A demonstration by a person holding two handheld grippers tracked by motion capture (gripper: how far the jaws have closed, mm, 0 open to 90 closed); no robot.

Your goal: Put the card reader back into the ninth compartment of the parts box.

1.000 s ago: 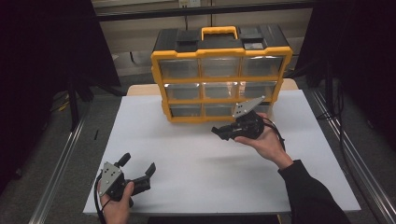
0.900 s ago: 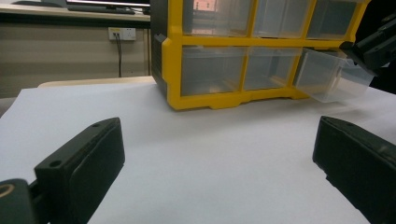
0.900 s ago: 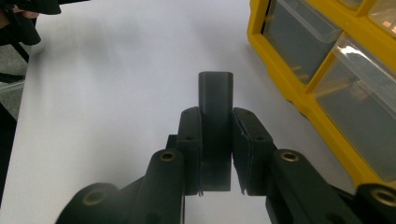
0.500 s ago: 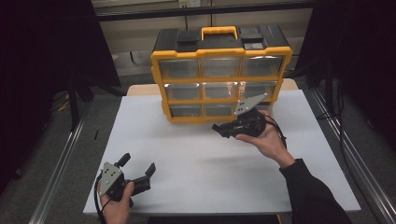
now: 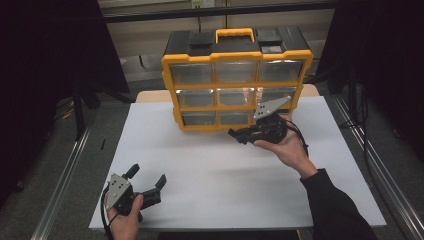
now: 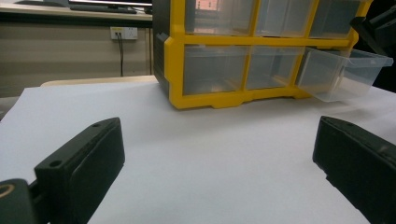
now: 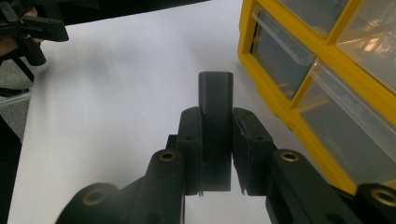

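Note:
A yellow organizer (image 5: 235,85) with clear drawers stands at the back of the white table (image 5: 210,170). Its bottom right drawer (image 6: 345,72) is pulled out. My right gripper (image 5: 239,134) hovers just in front of that corner, lying on an upturned palm with its jaws pointing left. In the right gripper view the right gripper (image 7: 215,140) is shut on a small dark rectangular block (image 7: 215,93) that sticks out past the pads. My left gripper (image 5: 147,176) rests near the table's front left edge, open with nothing between its fingers (image 6: 84,163).
Metal rails (image 5: 65,170) run along both sides of the table. A wall with a power socket (image 6: 120,32) lies behind the organizer. White tabletop stretches between the two grippers.

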